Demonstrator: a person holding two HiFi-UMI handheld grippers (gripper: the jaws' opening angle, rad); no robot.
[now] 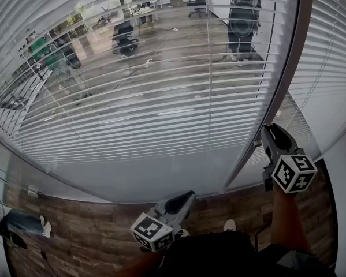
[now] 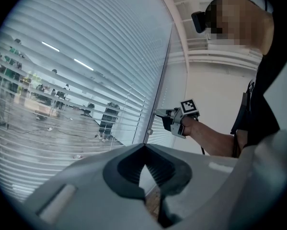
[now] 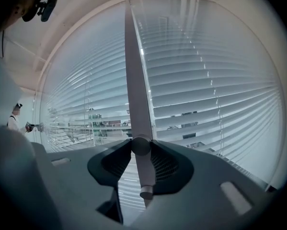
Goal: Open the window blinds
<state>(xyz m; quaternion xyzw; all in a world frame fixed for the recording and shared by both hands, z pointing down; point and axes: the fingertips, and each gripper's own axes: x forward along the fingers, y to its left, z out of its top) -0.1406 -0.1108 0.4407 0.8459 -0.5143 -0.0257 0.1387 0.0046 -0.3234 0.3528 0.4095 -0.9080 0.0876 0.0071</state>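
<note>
Clamping the tilt wand point(image 3: 144, 171) just above its lower end, the right gripper point(image 3: 141, 145) grips what looks like a light, stiff, smooth rod, best twisted there. Left of the wand, the left gripper point(image 2: 143, 147) hangs closed and empty. The blinds point(image 3: 210, 80) hang behind the wand.

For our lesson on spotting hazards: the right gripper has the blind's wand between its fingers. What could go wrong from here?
1. The right gripper pinches the wand only at its fingertips; the smooth rod could slip while twisted.
2. The wand's end hangs just below the fingers, so a downward slide might lose it.
3. The slats stand partly tilted; a wrong-way twist would shut them.
</note>
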